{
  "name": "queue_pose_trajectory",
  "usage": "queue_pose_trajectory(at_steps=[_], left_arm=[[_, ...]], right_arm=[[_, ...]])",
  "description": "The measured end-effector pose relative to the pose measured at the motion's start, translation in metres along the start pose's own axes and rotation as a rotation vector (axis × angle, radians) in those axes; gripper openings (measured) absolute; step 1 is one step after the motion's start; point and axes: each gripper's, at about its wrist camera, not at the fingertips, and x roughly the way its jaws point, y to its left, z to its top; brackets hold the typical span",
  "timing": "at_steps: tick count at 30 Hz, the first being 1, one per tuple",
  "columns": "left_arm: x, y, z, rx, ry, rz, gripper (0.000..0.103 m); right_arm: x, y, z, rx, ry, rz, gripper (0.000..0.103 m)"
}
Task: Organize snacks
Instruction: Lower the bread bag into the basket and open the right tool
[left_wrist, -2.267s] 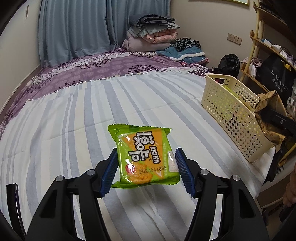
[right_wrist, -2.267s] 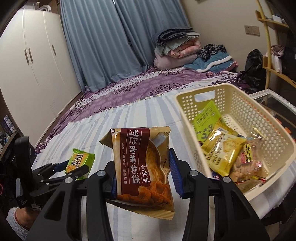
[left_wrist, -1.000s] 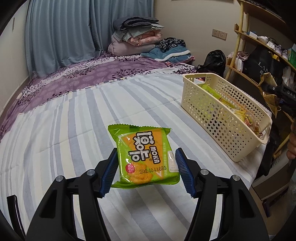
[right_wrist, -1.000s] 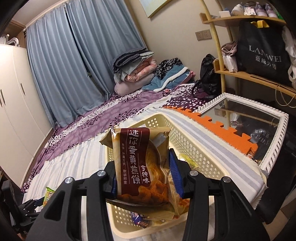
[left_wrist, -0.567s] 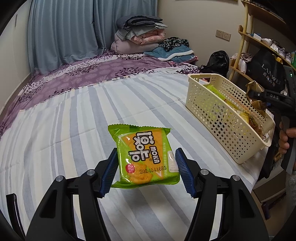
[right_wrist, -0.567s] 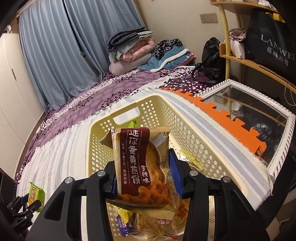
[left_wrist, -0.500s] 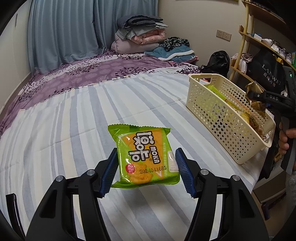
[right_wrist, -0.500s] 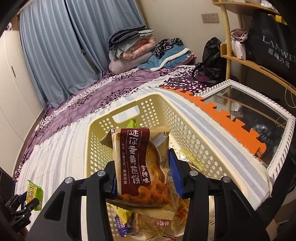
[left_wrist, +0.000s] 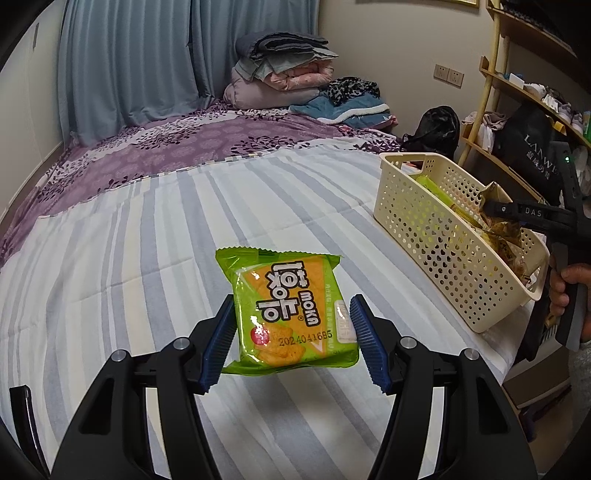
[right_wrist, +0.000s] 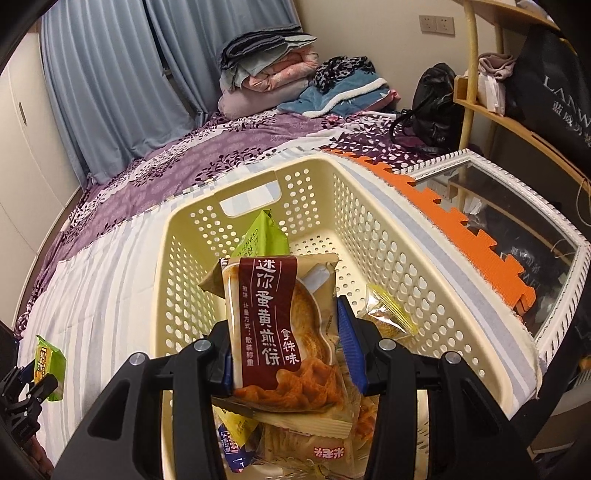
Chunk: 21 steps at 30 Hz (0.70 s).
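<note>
Jaws of the right gripper (right_wrist: 286, 345) pinch a brown snack packet (right_wrist: 280, 332) over the basket (right_wrist: 369, 229); left gripper (left_wrist: 291, 341) pinches a green packet (left_wrist: 290, 314).

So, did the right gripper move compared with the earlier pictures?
Yes. The right gripper moved from beside the basket to above it, holding the brown packet.

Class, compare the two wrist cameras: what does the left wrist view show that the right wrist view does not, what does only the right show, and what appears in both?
Only the left wrist view shows the person's hand gripping the right gripper's handle beside the basket, and the basket's outer side wall.

Only the right wrist view shows the basket's inside, with a small clear-and-yellow packet among other snacks, and the white-framed mirror beside the bed.

Both show the cream basket, the green snack packet held in the left gripper, the brown packet held over the basket, and the striped bedsheet.
</note>
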Motion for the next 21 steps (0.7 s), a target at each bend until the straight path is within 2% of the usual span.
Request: queue_pose_trajectory(at_steps=[21], left_arm=[[-0.004, 0.002, 0.002, -0.002, -0.017, -0.004, 0.063]], right_arm=[[0.017, 0.01, 0.002, -0.036, 0.071, 0.021, 0.046]])
